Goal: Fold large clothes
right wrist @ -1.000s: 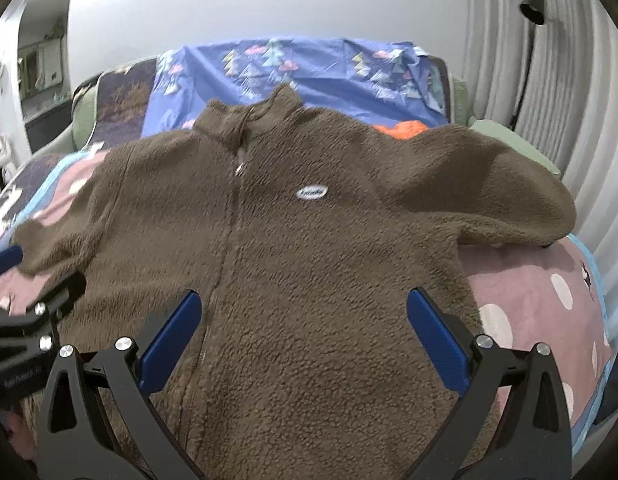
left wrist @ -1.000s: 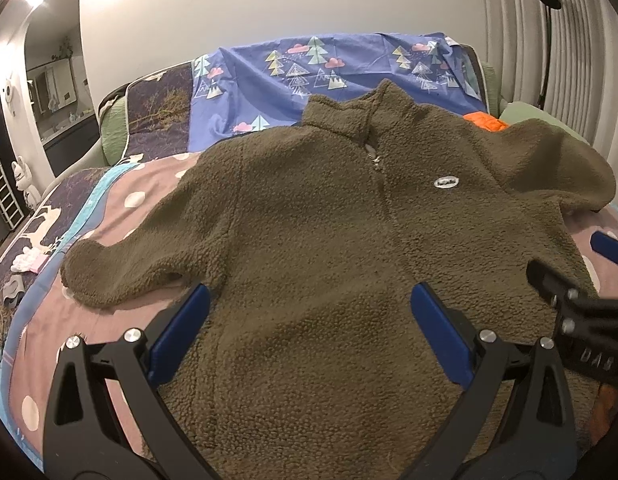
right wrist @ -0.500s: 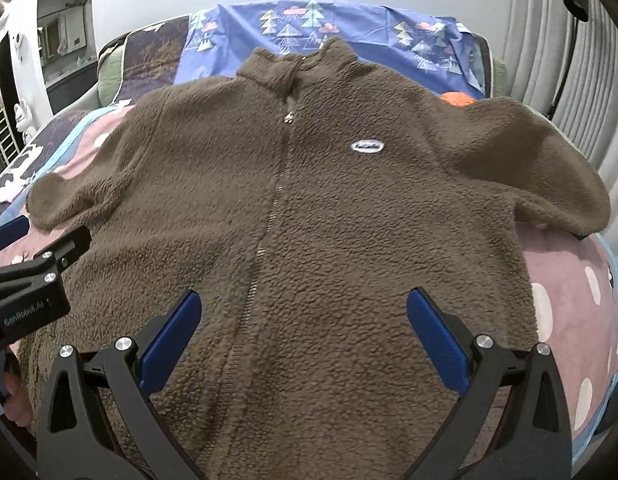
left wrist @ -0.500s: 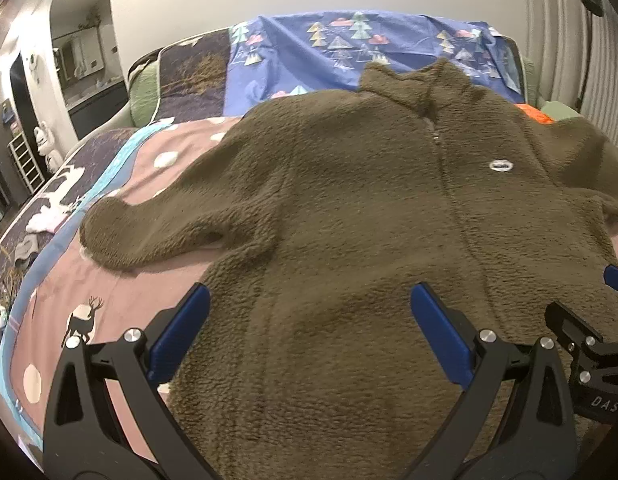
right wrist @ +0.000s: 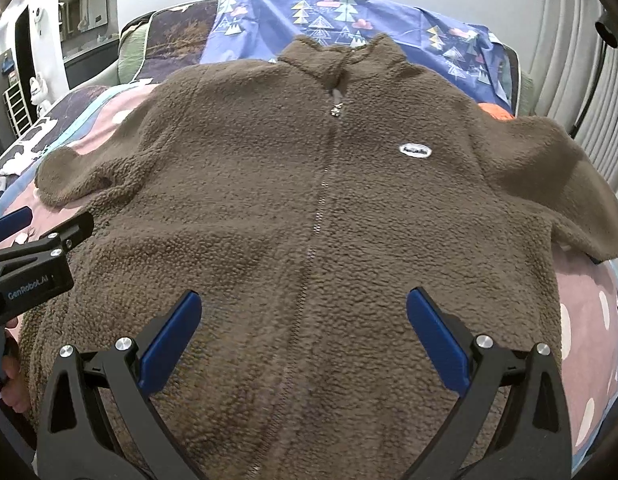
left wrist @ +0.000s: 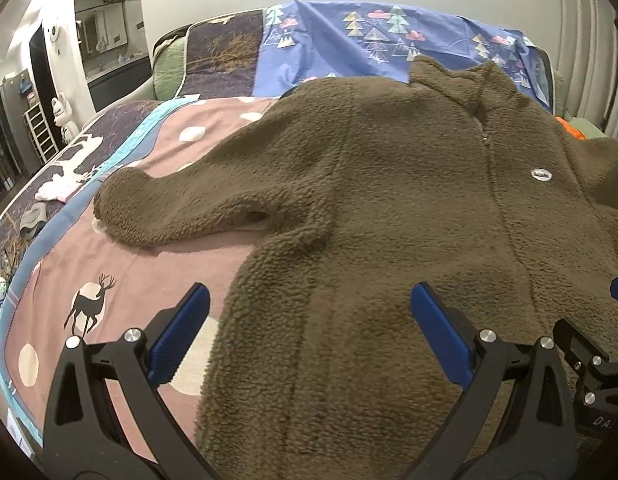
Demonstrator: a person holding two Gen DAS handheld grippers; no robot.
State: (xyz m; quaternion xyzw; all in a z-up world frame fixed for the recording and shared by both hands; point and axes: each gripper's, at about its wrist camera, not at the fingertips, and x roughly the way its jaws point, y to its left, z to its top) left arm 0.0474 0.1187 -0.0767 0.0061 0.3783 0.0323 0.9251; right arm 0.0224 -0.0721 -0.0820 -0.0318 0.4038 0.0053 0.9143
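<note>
A brown fleece zip jacket lies front up and spread flat on the bed, collar at the far end; it also fills the right wrist view. Its left sleeve bends out over the pink cover. Its right sleeve lies toward the right edge. My left gripper is open and empty above the jacket's lower left side edge. My right gripper is open and empty above the lower zipper. Each gripper shows at the side of the other's view.
The bed has a pink dotted cover with a deer print. A blue tree-patterned sheet lies at the head. An orange item peeks out behind the jacket. Small white and grey items lie at the bed's left edge.
Both grippers have moved left and closer down over the jacket's lower part. The left one now spans the jacket's left side edge. Both stay open.
</note>
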